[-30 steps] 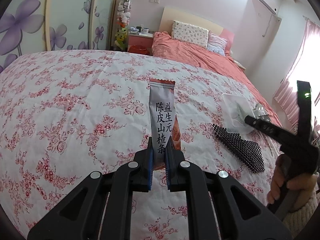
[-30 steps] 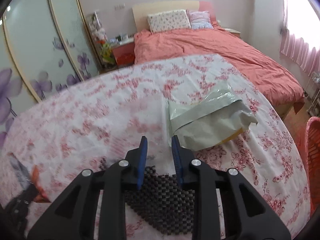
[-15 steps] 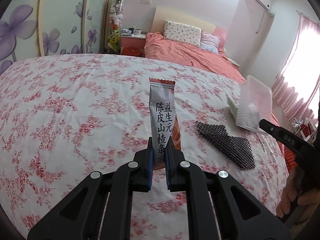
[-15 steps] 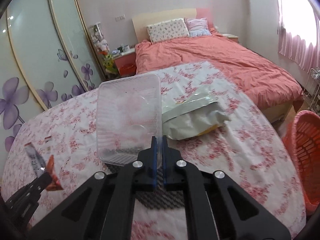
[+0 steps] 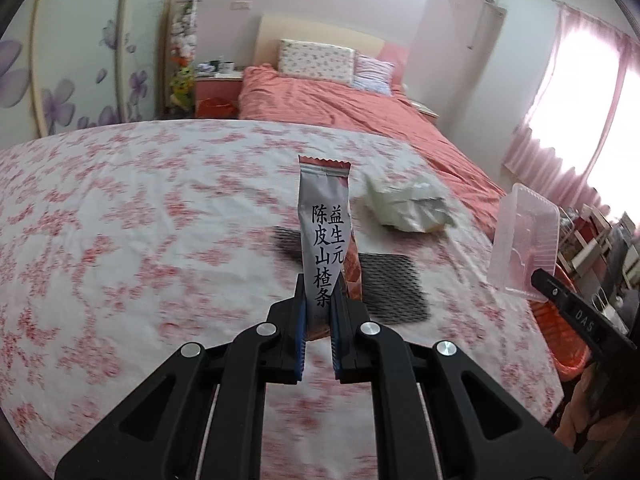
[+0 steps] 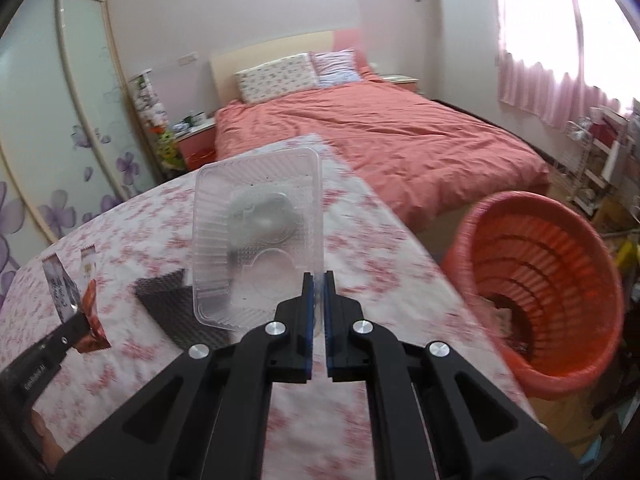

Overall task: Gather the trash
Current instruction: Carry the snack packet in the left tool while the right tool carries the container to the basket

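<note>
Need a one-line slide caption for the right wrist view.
Right gripper pinches a clear plastic tray above the floral-covered table, red basket waiting to its right.

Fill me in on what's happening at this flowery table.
A person is clearing trash with a hand-held gripper in each hand. The left hand-held gripper is shut on a grey snack wrapper, held upright above the floral tablecloth. The right hand-held gripper pinches the rim of a clear plastic tray, lifted off the table. A black mesh mat and a crumpled grey bag lie on the cloth. The orange basket stands beside the table.
</note>
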